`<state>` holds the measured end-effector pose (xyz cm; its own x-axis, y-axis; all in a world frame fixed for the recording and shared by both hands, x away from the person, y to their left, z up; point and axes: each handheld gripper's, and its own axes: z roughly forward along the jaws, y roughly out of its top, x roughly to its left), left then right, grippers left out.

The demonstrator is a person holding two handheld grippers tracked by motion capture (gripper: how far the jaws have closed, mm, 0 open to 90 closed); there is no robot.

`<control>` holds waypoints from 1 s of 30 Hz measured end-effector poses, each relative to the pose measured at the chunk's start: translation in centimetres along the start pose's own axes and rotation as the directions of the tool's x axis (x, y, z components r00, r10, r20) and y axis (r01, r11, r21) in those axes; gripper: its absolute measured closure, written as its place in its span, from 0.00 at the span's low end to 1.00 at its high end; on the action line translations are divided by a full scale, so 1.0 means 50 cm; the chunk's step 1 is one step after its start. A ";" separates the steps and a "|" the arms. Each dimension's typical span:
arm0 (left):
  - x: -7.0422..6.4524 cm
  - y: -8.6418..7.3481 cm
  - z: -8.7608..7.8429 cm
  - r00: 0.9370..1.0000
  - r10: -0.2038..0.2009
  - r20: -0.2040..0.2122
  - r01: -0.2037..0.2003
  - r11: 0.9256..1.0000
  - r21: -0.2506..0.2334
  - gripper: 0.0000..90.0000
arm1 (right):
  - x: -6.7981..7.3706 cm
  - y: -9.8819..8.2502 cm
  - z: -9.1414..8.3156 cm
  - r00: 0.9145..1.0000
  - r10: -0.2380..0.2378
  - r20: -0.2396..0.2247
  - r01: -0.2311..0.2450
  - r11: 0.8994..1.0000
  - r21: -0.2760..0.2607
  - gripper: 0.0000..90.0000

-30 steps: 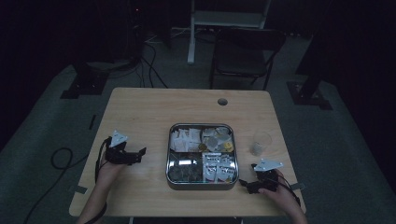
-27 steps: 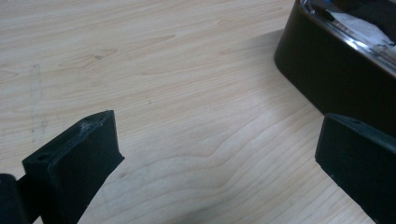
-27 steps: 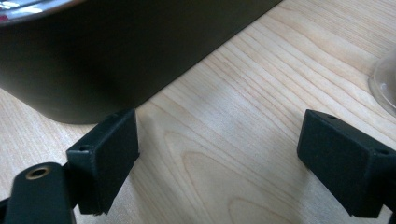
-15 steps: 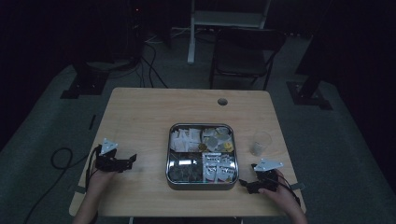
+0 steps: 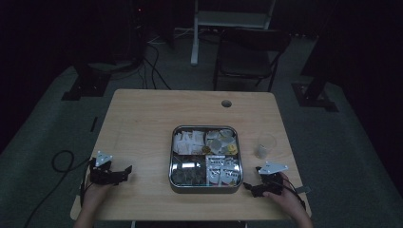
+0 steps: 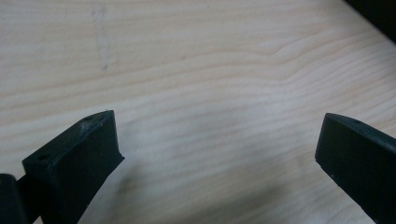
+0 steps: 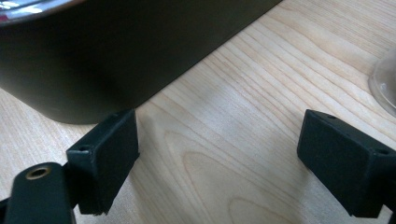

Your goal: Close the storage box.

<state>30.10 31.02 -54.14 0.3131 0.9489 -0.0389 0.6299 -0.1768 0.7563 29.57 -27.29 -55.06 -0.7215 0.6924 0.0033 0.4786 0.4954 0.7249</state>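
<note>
Two hand-held grippers rest low on a pale wooden table [image 5: 142,118], one at each near corner. The left gripper [image 5: 127,169], held in the person's left hand [image 5: 93,194], sits well apart from the tray, its jaws spread wide with nothing but bare wood grain between them, as the left gripper view [image 6: 217,140] shows. The right gripper [image 5: 248,187], gripped by the right hand [image 5: 287,197], lies just beside the near right corner of a square metal tin [image 5: 205,129]; its jaws too stand wide apart and empty, and in the right gripper view [image 7: 219,154] the tin's dark wall [image 7: 116,51] looms close ahead of the left jaw without touching it.

The tin sits at the middle of the table, divided into compartments holding small white sachets [image 5: 190,141] at the far left, more printed packets [image 5: 222,170] at the near right, dark contents at the near left and mixed small items at the far right. A clear plastic cup [image 5: 265,145] stands upright just to the right of the tin, apart from it. Farther off, a round cable hole [image 5: 226,103] marks the tabletop near its far edge. Beyond the table, in deep shadow, stand a dark chair [image 5: 252,52] and cables [image 5: 152,71] on the grey floor.
</note>
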 end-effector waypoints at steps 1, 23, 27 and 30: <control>0.000 -0.003 -0.002 1.000 -0.004 -0.004 0.004 1.000 0.002 0.01 | 0.000 0.000 0.000 1.000 0.000 0.000 0.000 1.000 0.000 0.14; 0.017 -0.044 -0.037 0.989 -0.078 -0.125 0.088 0.993 0.081 0.01 | 0.000 0.000 0.000 1.000 0.000 0.000 0.000 1.000 0.000 0.14; 0.013 -0.047 -0.042 0.989 -0.074 -0.127 0.085 0.992 0.088 0.01 | 0.000 0.000 0.000 1.000 0.000 0.000 0.000 1.000 0.000 0.14; 0.010 -0.048 -0.043 0.988 -0.086 -0.128 0.098 0.991 0.086 0.01 | 0.000 0.000 0.000 1.000 0.000 0.000 0.000 1.000 0.000 0.14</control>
<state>27.22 32.49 -54.56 0.1641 0.9862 -0.0205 0.7164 -0.1049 0.6898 29.57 -27.29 -55.06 -0.7216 0.6923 0.0032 0.4785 0.4953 0.7251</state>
